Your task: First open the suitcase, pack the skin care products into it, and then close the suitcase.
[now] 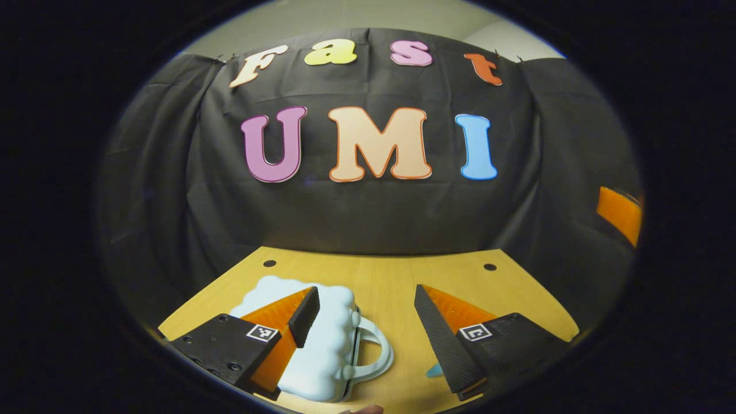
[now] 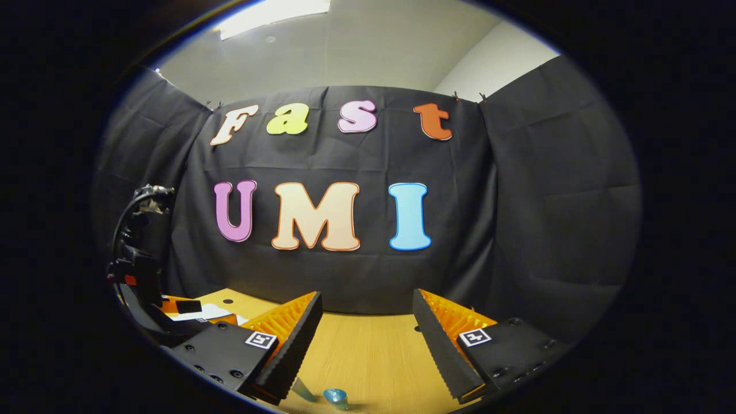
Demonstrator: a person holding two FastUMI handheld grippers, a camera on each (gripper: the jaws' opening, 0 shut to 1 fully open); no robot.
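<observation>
While both tongs [image 1: 365, 305] [image 2: 366, 313] gape empty, the suitcase [image 1: 322, 339] lies closed

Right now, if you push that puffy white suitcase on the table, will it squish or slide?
Probably slide. The suitcase looks like a hard molded shell with a glossy bumpy surface, so likely stiff, not squishy. It seems small and is shut, lying flat on the smooth wooden table, so it should skid rather than tip. Its looped handle looks rigid enough to hook.

Left gripper [image 1: 365, 310] and right gripper [image 2: 365, 316] — both fingers spread, gripping nothing.
</observation>
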